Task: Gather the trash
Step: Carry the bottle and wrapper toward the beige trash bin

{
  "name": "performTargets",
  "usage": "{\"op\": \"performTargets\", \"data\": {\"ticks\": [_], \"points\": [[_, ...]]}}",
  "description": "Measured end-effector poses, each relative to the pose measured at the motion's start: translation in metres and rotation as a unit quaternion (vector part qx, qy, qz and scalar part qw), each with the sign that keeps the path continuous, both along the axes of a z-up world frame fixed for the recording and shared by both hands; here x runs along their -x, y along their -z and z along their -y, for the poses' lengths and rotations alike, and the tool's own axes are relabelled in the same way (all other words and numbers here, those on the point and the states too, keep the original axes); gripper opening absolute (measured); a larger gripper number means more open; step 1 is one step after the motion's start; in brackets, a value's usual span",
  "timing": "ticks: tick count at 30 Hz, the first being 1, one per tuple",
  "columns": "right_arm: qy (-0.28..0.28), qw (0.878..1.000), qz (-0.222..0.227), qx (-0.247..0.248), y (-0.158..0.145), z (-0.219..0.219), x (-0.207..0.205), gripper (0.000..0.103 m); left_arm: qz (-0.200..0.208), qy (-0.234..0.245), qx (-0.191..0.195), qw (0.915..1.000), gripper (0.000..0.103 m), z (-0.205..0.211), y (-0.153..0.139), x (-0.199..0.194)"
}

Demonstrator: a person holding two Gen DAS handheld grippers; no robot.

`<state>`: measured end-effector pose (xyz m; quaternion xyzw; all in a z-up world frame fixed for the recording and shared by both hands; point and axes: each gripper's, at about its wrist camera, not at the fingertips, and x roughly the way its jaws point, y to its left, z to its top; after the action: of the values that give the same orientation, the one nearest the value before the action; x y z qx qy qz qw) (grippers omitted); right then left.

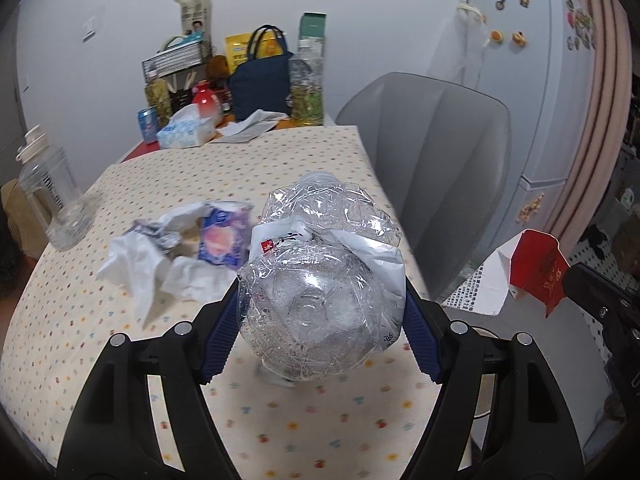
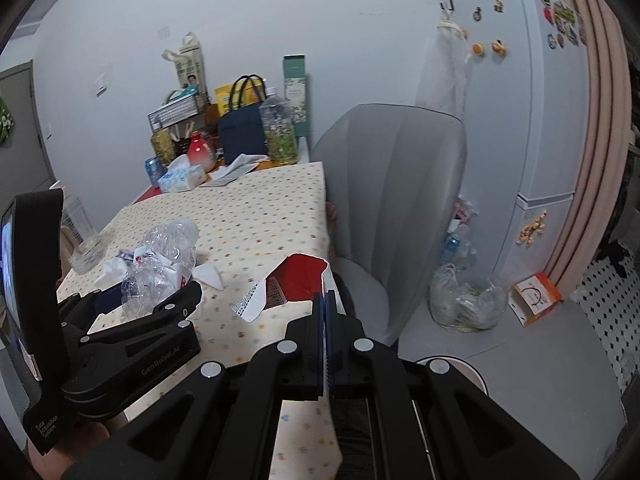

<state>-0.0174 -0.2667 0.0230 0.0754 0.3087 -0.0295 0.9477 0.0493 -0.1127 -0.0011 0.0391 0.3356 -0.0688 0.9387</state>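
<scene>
I am holding a crushed clear bottle (image 1: 316, 276) in the left gripper (image 1: 320, 332), its base toward the camera and its cap end pointing away; the blue pads are pressing on both sides of it, jaws standing wide around its body. The bottle is hanging above the table (image 1: 280, 152), which is covered in a dotted cloth. I am holding a torn red-and-white carton (image 2: 286, 286) in the right gripper (image 2: 325, 300), whose jaws are closed narrow on the carton's edge.

The left wrist view is showing what the right view mostly hides: crumpled white tissue (image 1: 136, 264) and a purple wrapper (image 1: 224, 240) lying together on the cloth just left of the bottle, and an empty clear jar (image 1: 56, 196) standing near the table's left edge. In this view only a part of the right gripper is appearing, at the right border, with the carton in front of it.

The right wrist view is showing the left gripper from the side, with the bottle angled up and away. It is also showing the floor past the grey chair (image 2: 396, 200): a clear plastic bag (image 2: 464, 300) with contents standing by the fridge (image 2: 532, 120), and an orange box (image 2: 536, 298) just beside it.

Both views are showing clutter at the table's far end, including a tissue pack (image 1: 186, 130) and a dark blue bag (image 1: 260, 84).
</scene>
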Motion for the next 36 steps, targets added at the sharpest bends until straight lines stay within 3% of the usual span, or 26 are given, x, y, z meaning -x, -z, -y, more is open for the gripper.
{"op": "performTargets", "data": {"ticks": [11, 26, 30, 32, 33, 36], "points": [[0.058, 0.998, -0.021, -0.025, 0.026, 0.071, 0.002, 0.002, -0.022, 0.054, -0.020, 0.9981, 0.073, 0.073, 0.016, -0.018], [0.134, 0.987, -0.067, -0.064, 0.086, 0.165, -0.008, 0.002, -0.066, 0.128, -0.054, 0.9881, 0.073, 0.178, 0.061, -0.041], [0.143, 0.983, -0.083, -0.078, 0.107, 0.184, -0.015, 0.007, -0.077, 0.136, -0.065, 0.9855, 0.073, 0.196, 0.073, -0.045], [0.148, 0.980, -0.100, -0.085, 0.122, 0.193, -0.020, 0.026, -0.082, 0.136, -0.070, 0.9848, 0.073, 0.201, 0.078, -0.048], [0.154, 0.978, -0.103, -0.091, 0.129, 0.198, -0.020, 0.054, -0.085, 0.136, -0.073, 0.9843, 0.073, 0.204, 0.081, -0.049], [0.169, 0.976, -0.103, -0.093, 0.139, 0.209, -0.017, 0.057, -0.090, 0.136, -0.081, 0.9833, 0.073, 0.207, 0.088, -0.051]]}}
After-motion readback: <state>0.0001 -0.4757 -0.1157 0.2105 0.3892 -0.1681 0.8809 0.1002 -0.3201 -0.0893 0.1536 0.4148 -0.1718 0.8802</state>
